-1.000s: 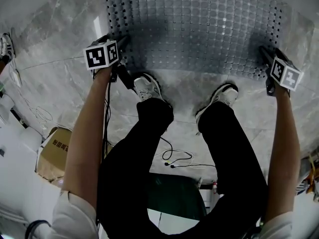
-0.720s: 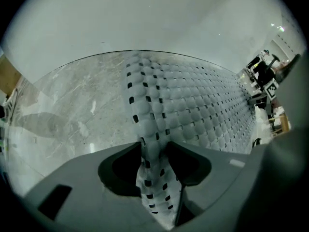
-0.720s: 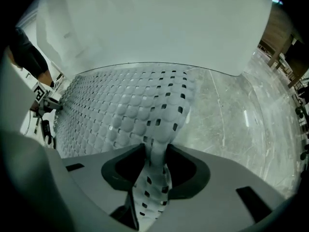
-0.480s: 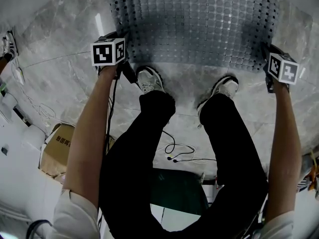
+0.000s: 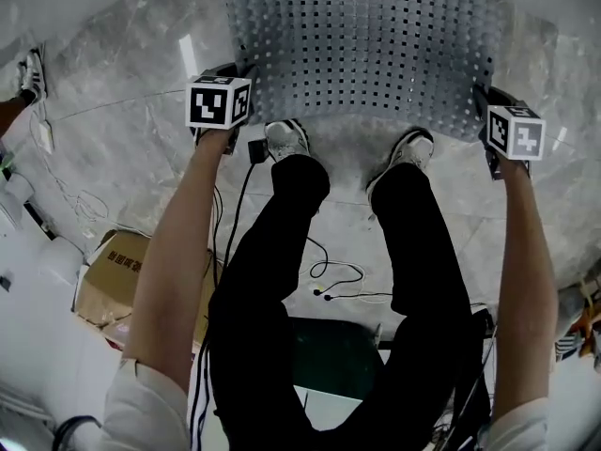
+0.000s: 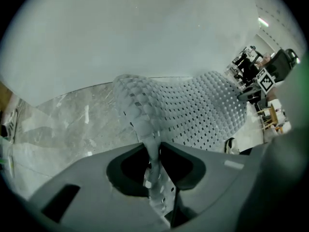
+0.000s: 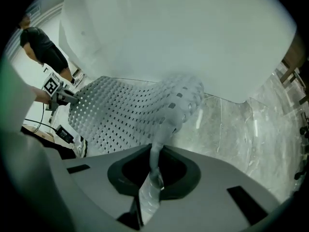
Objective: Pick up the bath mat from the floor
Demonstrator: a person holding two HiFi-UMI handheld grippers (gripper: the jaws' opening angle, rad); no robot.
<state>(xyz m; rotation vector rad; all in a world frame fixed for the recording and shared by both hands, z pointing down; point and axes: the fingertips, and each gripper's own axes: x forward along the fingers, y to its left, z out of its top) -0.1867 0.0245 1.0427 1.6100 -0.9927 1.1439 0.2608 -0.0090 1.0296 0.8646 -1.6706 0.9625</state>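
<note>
The bath mat is a pale grey perforated sheet stretched between both hands over the marble floor. My left gripper is shut on the mat's near left corner; its jaws have just been closing, with the mat's edge between them. In the left gripper view the pinched mat rises from between the jaws of the left gripper and sags away. My right gripper is shut on the near right corner, its jaws likewise having just closed on the mat. The right gripper view shows the mat pinched in the right gripper.
The person's two shoes stand just behind the mat's near edge. A cardboard box lies at the left, loose cables trail on the floor, and a dark green object sits below. Another person stands at the far left in the right gripper view.
Both grippers have closed on the mat's near corners and risen. The mat's near edge has lifted off the floor and now hangs curved between them.
</note>
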